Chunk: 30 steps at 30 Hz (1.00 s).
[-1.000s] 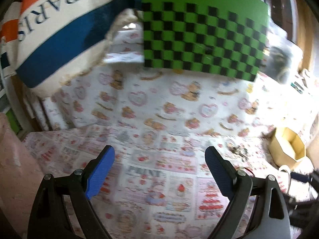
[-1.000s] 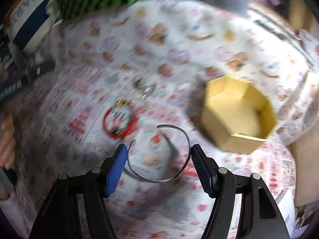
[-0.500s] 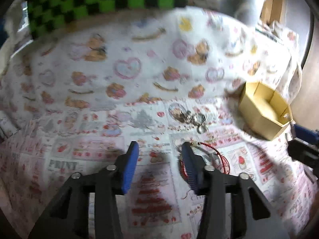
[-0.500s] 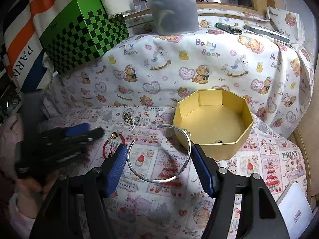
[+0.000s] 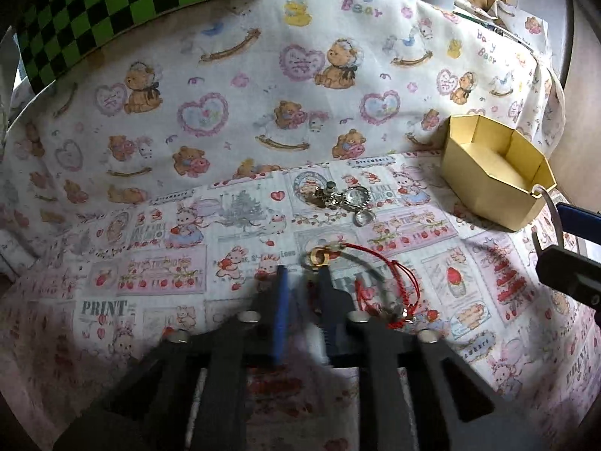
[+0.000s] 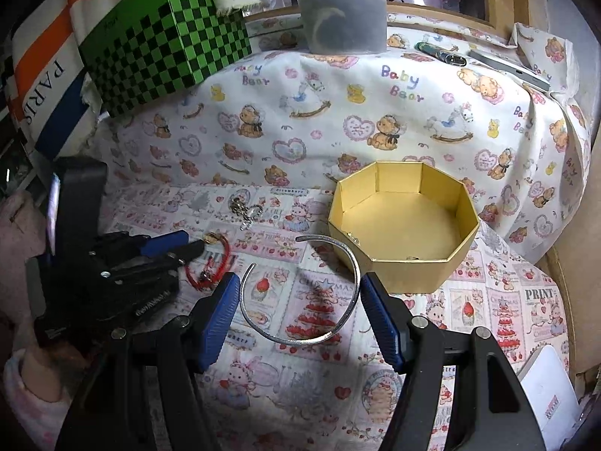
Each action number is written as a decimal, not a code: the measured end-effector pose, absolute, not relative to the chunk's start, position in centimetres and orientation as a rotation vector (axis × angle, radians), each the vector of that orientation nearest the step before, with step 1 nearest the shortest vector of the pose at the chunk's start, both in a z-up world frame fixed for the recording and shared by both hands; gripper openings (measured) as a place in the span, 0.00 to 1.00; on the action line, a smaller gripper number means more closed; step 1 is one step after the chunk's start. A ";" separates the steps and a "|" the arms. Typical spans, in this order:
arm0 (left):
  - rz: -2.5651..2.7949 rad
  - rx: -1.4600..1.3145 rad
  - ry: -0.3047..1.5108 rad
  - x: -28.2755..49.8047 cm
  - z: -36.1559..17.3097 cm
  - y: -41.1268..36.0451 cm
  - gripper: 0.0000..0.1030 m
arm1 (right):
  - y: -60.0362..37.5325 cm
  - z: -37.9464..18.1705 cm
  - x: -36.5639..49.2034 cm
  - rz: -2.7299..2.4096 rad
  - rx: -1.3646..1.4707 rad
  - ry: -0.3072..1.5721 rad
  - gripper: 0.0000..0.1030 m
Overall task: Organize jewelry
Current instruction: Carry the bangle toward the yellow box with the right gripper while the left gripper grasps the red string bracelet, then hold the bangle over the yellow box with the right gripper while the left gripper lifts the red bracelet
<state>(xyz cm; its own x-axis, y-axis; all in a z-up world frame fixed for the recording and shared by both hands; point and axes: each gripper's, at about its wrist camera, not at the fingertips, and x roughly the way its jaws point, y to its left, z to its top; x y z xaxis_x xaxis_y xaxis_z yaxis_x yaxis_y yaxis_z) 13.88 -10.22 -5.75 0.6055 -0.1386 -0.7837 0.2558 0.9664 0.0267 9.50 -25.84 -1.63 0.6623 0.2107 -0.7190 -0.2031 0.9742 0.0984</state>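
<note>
My right gripper (image 6: 298, 285) is shut on a silver open bangle (image 6: 300, 340) and holds it just above the cloth, left of a gold octagonal box (image 6: 409, 270). That box (image 5: 484, 203) has little in it. A red cord bracelet (image 5: 390, 267) with a gold ring lies on the cloth. My left gripper (image 5: 302, 274) is blurred at its left end, its jaws closing and almost together. I cannot tell whether they pinch the cord. From the right wrist, the left gripper (image 6: 195, 248) lies against the bracelet (image 6: 225, 251). A cluster of silver charms (image 5: 338, 199) lies behind.
A raised ledge under bear-print cloth runs behind, with a green checkered box (image 6: 161, 49), a clear tub (image 6: 342, 11) and a pen (image 6: 443, 54) on it. A PARIS tote bag (image 6: 45, 75) stands at the left. A white card (image 6: 548, 387) lies front right.
My left gripper swung right and down to the red bracelet, and its jaws went from wide apart to nearly together. The right gripper kept the bangle and hardly moved.
</note>
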 end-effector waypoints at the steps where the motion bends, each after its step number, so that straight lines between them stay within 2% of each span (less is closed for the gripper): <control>1: -0.226 0.135 0.893 13.9 -5.7 -9.9 0.04 | -25.9 -1.8 9.6 0.232 0.010 0.816 0.66; 12: -0.199 0.072 0.896 12.8 -4.8 -6.6 0.04 | -27.0 -1.8 9.7 0.190 0.049 0.799 0.66; 30: -0.324 -0.183 0.743 8.7 2.3 -1.7 0.02 | -29.8 -0.1 9.2 0.172 0.189 0.720 0.66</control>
